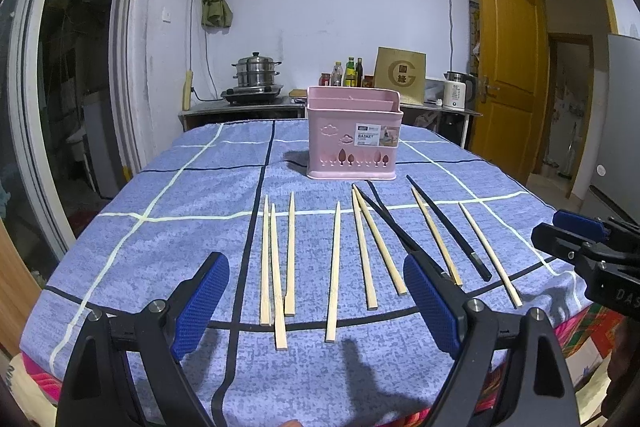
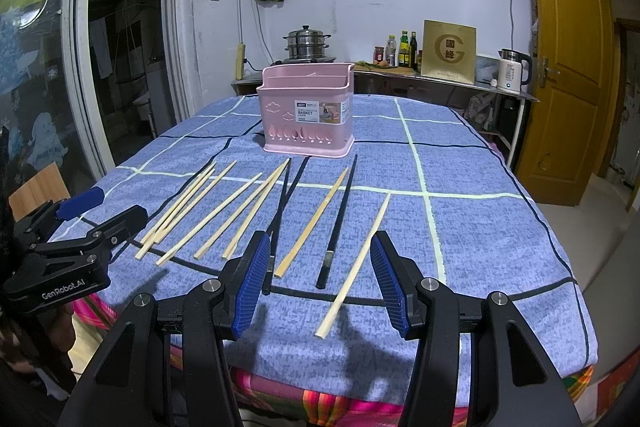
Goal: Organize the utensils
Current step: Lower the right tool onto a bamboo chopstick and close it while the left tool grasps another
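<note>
Chopsticks fanned across the near half of a blue checked tablecloth [image 1: 160, 187], none yet in the pink utensil basket [image 1: 354, 133] that stands upright farther back, well apart from both grippers. Likely laid out this way so each stick can be taken singly; nothing sorted so far, by my reading.

Left to right, from the left wrist view:
- Left gripper [image 1: 316, 303] hovers over the near edge, jaws spread wide, holding nothing. Blue ribbed pads [image 1: 202, 303] straddle the left group.
- Three bamboo chopsticks [image 1: 276, 267] close together, two of them touching or nearly so; picking one alone looks awkward.
- A single bamboo chopstick [image 1: 333, 275] lying apart, the easiest first target.
- Two more bamboo sticks [image 1: 370, 247] converging at their far tips, with a black chopstick [image 1: 390, 227] crossing beside them; its near end is hidden behind the left gripper's right finger.
- A bamboo stick and a second black chopstick [image 1: 452, 227] side by side, tips toward the basket.
- Outermost bamboo chopstick [image 2: 354, 263], alone, running between the fingers of the right gripper [image 2: 316, 287], which is likewise wide open and empty, above the cloth.

Surroundings: steamer pot [image 1: 257, 71] on a burner, sauce bottles [image 1: 348, 73], a brown box [image 1: 400, 73] and a white kettle [image 1: 456, 91] on the counter behind; yellow door [image 1: 506, 67] at right. None of it intrudes.

Obstacles: the path to the basket is free. The basket shows inner dividers, so black and bamboo may want separate compartments.
</note>
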